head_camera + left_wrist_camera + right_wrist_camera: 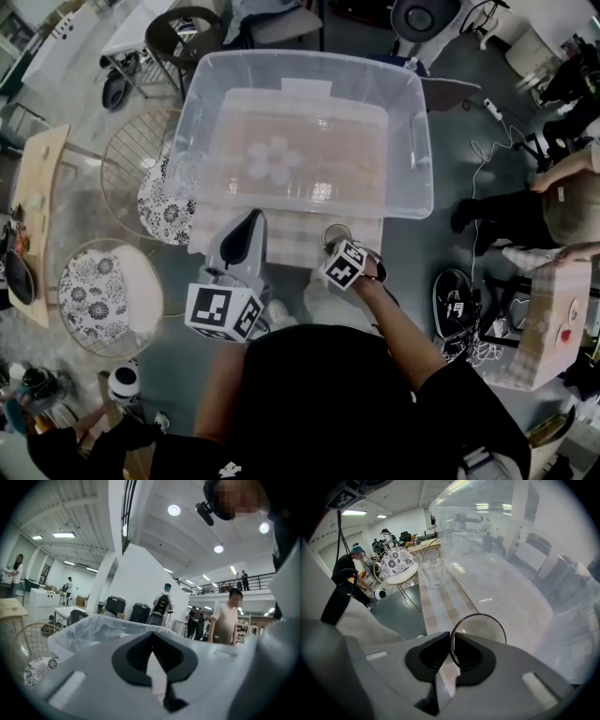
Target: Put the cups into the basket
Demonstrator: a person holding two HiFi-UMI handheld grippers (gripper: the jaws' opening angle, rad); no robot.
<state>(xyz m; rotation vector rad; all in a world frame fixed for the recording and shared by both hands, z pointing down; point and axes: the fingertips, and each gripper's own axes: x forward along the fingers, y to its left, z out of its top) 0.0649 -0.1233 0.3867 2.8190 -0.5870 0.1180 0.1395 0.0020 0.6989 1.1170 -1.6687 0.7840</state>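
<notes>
A clear glass cup [480, 629] stands on the checked tablecloth [440, 606], beside the near wall of the big clear plastic basket [309, 131]. My right gripper [451, 645] is shut on the cup's rim, one pad inside and one outside. In the head view this gripper [335, 244] and the cup [337, 232] sit at the basket's front edge. A second glass cup [433, 572] stands farther along the cloth. My left gripper [251, 219] points at the basket front, left of the right one; its jaws [152, 637] are shut with nothing between them.
Two round wire chairs with floral cushions [98, 295] stand left of the table, next to a wooden side table [37, 202]. A person sits at the right [562, 202], with cables and a bag on the floor. Other people stand farther back in the hall.
</notes>
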